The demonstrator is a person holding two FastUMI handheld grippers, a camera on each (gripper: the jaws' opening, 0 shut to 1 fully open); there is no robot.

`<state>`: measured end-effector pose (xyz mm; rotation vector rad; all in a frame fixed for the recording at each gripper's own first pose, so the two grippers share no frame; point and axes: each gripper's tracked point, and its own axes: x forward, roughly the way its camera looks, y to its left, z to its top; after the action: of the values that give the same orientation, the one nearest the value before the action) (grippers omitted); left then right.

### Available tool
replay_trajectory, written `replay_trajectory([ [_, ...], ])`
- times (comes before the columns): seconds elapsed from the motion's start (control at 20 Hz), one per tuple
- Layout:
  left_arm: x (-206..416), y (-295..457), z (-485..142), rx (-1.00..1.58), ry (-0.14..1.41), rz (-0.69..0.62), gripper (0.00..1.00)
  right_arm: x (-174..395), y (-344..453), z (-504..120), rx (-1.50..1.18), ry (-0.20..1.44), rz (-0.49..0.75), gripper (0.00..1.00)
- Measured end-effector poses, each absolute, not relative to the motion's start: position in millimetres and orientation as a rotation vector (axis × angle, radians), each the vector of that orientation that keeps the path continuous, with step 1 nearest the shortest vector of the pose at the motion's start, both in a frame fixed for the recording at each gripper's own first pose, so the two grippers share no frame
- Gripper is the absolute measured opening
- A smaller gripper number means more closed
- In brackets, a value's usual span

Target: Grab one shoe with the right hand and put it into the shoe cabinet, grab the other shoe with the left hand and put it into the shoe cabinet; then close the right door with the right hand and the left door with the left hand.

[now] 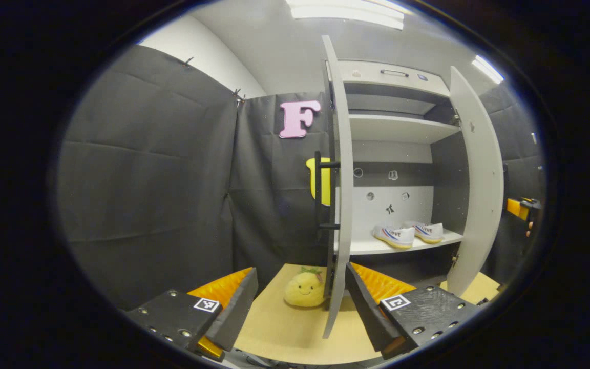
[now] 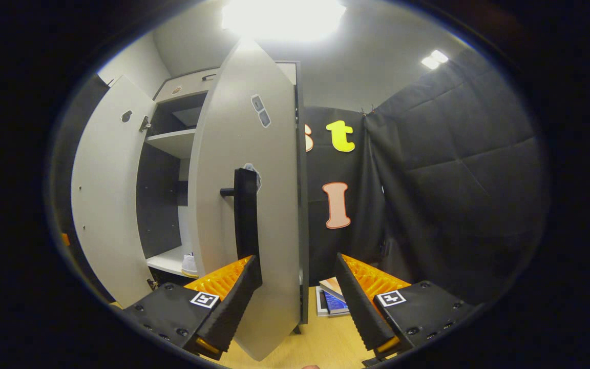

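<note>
Two white shoes (image 1: 407, 233) side by side on the low shelf (image 1: 372, 248) inside the shoe cabinet (image 1: 392, 128), both doors open. Left hand-held gripper (image 1: 300, 302) wide apart, holding nothing, with the left door (image 1: 341, 179) edge between its fingers. Right hand-held gripper (image 2: 297, 297) also wide apart, right door (image 2: 244, 205) edge and black handle (image 2: 246, 215) just past its left finger.

Our left gripper (image 1: 297, 302) and right gripper (image 2: 297, 302) each had black screw-studded bodies bearing small square black-and-white markers.
</note>
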<state>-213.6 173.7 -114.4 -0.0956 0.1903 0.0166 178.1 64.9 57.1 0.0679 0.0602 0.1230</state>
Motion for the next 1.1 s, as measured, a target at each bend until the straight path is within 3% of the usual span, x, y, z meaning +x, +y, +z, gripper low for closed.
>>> replay_trajectory([
  [0.1, -213.4, 176.7, -115.9, -0.095, 0.192, 0.026, 0.97, 183.1, 78.4, 57.6, 0.067, 0.057, 0.157, 0.92],
  [0.15, -212.9, 177.8, -116.6, -0.097, 0.194, 0.030, 1.00, 185.6, 84.4, 57.9, 0.063, 0.055, 0.172, 0.95],
  [0.2, -212.9, 179.0, -118.6, -0.098, 0.198, 0.036, 0.99, 188.3, 92.2, 58.1, 0.059, 0.054, 0.191, 0.92],
  [0.3, -213.4, 182.1, -121.6, -0.097, 0.207, 0.050, 0.98, 194.0, 108.9, 57.5, 0.051, 0.055, 0.228, 0.96],
  [0.65, -212.7, 196.5, -137.9, -0.106, 0.227, 0.104, 0.97, 209.1, 142.5, 54.9, 0.004, 0.053, 0.297, 0.96],
  [1.1, -174.8, 227.1, -121.3, -0.104, 0.190, 0.126, 1.00, 170.8, 119.4, 57.1, -0.025, 0.023, 0.344, 0.98],
])
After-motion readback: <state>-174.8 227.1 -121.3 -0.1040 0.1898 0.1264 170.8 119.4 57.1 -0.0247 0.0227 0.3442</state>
